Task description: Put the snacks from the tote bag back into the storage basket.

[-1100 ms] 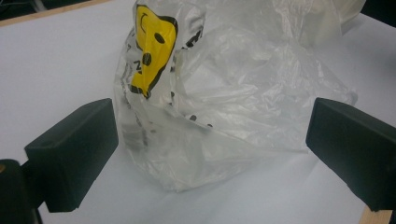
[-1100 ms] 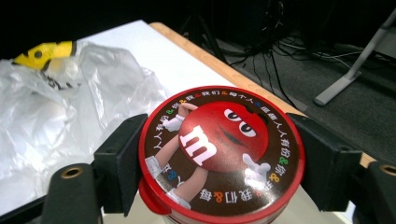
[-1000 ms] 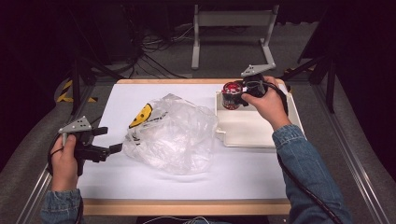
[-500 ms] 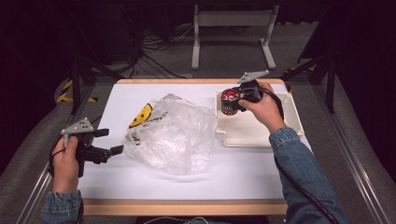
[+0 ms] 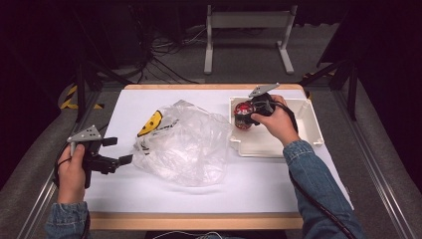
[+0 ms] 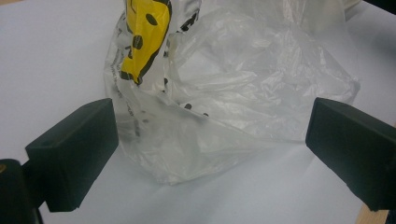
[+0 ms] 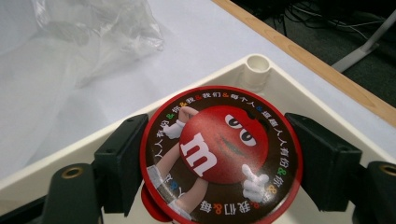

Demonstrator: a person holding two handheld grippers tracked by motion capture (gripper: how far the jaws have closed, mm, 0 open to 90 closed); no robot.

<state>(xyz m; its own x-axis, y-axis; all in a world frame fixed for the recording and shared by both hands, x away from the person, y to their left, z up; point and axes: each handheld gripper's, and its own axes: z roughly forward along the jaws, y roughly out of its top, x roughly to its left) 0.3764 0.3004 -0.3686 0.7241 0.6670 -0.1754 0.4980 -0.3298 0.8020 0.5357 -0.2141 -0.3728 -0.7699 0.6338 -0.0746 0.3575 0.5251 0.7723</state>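
Candy tin point(image 7: 221, 156), round, red-and-brown lid with cartoon figure: held between both jaws of the right tool point(image 7: 219, 163), which grips its rim on 2 sides, just above the white tray point(image 7: 254, 70) floor near its corner post. Step judged: lifting out of, or setting into, the tray. Next move calls for keeping the grip level. Left tool point(image 6: 210, 154): jaws wide apart, nothing held, facing the clear plastic bag point(image 6: 224, 93) beside the tray on the table point(image 5: 259, 184).

fingers point(image 7: 219, 163) clamp red candy tin point(image 7: 221, 156) | over white tray point(image 7: 257, 67)
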